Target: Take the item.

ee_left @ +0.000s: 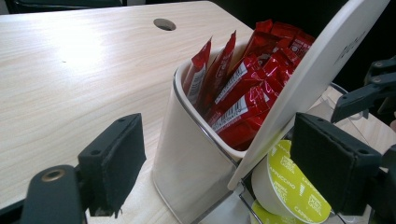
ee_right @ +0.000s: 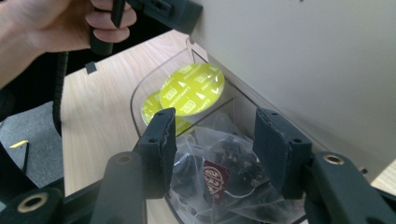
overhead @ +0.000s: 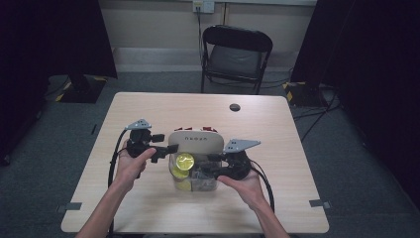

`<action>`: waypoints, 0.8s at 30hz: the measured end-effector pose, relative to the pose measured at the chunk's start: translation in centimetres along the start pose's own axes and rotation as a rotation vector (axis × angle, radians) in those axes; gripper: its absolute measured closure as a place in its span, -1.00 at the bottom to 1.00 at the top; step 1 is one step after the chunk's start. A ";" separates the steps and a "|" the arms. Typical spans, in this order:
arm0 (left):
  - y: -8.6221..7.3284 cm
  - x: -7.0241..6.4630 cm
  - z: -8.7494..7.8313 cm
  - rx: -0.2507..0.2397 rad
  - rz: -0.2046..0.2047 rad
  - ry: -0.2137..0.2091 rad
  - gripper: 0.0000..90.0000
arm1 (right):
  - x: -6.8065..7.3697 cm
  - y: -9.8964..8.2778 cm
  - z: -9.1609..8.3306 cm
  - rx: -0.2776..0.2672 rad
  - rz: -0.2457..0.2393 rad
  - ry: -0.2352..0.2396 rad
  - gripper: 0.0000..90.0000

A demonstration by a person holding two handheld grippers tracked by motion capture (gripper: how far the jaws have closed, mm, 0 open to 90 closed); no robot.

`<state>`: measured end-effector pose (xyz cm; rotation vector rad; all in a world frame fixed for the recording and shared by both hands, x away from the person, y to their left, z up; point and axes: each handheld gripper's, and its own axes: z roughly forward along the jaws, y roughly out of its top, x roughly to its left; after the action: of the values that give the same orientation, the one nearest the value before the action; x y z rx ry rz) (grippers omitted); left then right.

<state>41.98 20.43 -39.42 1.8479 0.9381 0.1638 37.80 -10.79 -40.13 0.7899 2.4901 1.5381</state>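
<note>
We've got a clear plastic organiser box sitting mid-bench, with its cream hinged lid tipped up. The right hand-held gripper hovers over the compartment of clear-wrapped tea bags, jaws about half apart and not pressing on anything; the bags blur together, so we can't count them. Next door are yellow-green foil-topped coffee capsules, the lower ones half hidden. The left hand-held gripper sits at the box's left side by the lid edge with jaws wide; whether a pad touches the lid we can't tell. Behind the lid, red sachets stand in a cream compartment, barely peeking over it in the high view. Light wooden bench all round.
</note>
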 end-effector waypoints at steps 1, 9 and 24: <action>0.0 0.0 0.0 0.000 0.000 0.000 -0.61 | 0.0 -0.1 0.1 0.004 0.001 0.000 0.12; -0.2 -0.1 0.1 0.001 -0.012 -0.005 -0.57 | -0.1 -0.6 0.6 0.045 -0.006 0.018 0.22; -0.2 0.0 0.1 0.000 -0.015 -0.006 -0.58 | -0.3 -0.7 1.0 0.089 -0.019 0.029 0.74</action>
<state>41.92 20.35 -39.60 1.8405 0.9478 0.1490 38.16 -10.41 -41.23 0.7588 2.5952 1.4524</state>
